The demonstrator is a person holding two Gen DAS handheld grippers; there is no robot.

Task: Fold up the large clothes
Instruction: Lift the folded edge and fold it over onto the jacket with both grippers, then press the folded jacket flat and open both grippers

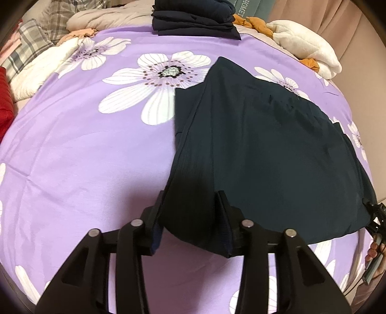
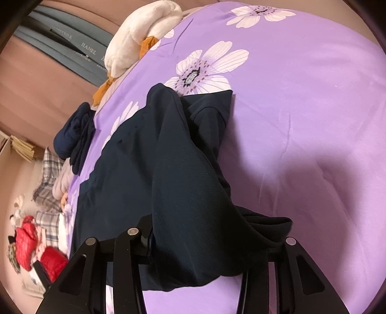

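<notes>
A large dark navy garment (image 1: 265, 149) lies partly folded on the purple flowered bedsheet (image 1: 84, 157). My left gripper (image 1: 190, 217) is shut on its near left edge, with cloth bunched between the fingers. In the right wrist view the same garment (image 2: 149, 169) drapes over my right gripper (image 2: 193, 246), which is shut on its near edge; the cloth hides the right finger. The right gripper also shows at the far right of the left wrist view (image 1: 376, 217).
A stack of folded navy clothes (image 1: 193, 21) sits at the far edge of the bed. White plush items (image 1: 306, 46), plaid cloth (image 1: 29, 48) and a red item (image 1: 4, 106) lie around the sheet's edges. Pink curtains hang behind.
</notes>
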